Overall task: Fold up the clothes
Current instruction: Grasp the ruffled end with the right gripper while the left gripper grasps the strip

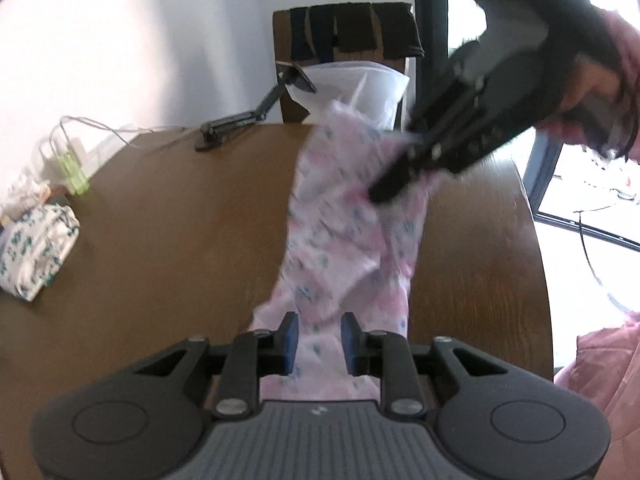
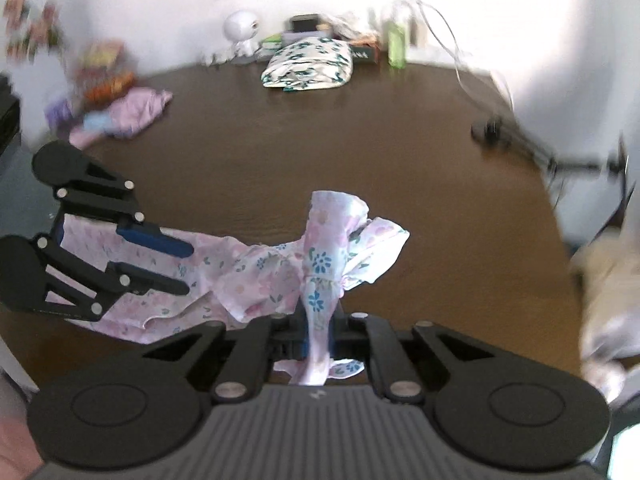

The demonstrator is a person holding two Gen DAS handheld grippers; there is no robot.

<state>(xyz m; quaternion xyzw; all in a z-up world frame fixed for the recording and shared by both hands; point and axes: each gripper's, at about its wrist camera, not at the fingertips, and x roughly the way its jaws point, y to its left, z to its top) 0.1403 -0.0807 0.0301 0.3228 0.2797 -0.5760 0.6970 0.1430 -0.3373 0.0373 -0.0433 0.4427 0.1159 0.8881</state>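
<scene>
A pink floral garment (image 1: 344, 224) lies stretched across the brown table (image 1: 160, 216). My left gripper (image 1: 319, 340) is open, its blue pads either side of the garment's near end. In the right wrist view the left gripper (image 2: 186, 268) shows at the left, open over the cloth. My right gripper (image 2: 318, 332) is shut on a bunched part of the garment (image 2: 320, 264), lifting it. In the left wrist view the right gripper (image 1: 384, 188) pinches the far part of the cloth.
A folded green-flowered garment (image 2: 308, 64) lies at the table's far side, also seen in the left wrist view (image 1: 36, 248). A pile of purple clothes (image 2: 124, 112), a phone stand (image 1: 236, 124), a green bottle (image 2: 396, 44), cables and a chair (image 1: 344, 60) stand around.
</scene>
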